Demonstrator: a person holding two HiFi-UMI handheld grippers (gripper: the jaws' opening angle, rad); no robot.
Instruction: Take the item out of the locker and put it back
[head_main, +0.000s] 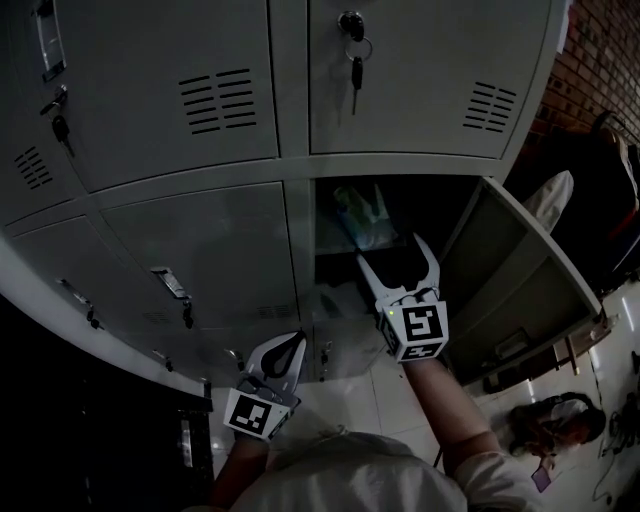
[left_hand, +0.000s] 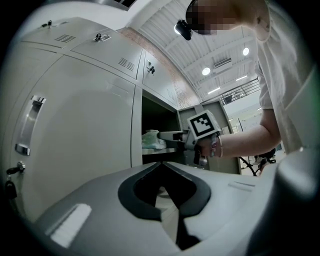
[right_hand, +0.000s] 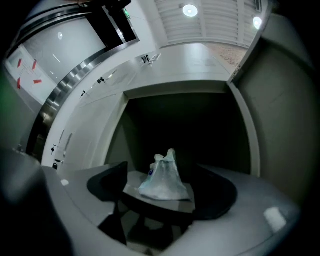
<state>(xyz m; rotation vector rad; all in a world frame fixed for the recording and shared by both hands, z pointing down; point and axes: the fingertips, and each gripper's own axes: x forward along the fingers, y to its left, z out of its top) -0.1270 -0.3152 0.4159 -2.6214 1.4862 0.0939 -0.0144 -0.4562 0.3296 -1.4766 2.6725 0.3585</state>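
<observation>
A clear plastic bag (head_main: 362, 218) with pale contents sits on the shelf inside the open locker (head_main: 330, 265). My right gripper (head_main: 392, 255) points into that compartment with its jaws spread wide. In the right gripper view the bag (right_hand: 164, 181) stands upright between the two jaws, and the pads (right_hand: 111, 181) do not touch it. My left gripper (head_main: 288, 345) hangs lower and to the left, in front of shut locker doors, its jaws together with nothing in them. The left gripper view shows the bag (left_hand: 151, 140) and the right gripper (left_hand: 167, 135) reaching into the compartment.
The locker's door (head_main: 510, 270) stands swung out to the right of my right arm. Shut lockers surround the compartment; a key (head_main: 355, 60) hangs in the door above. A dark bag (head_main: 555, 420) and cables lie on the tiled floor at the lower right.
</observation>
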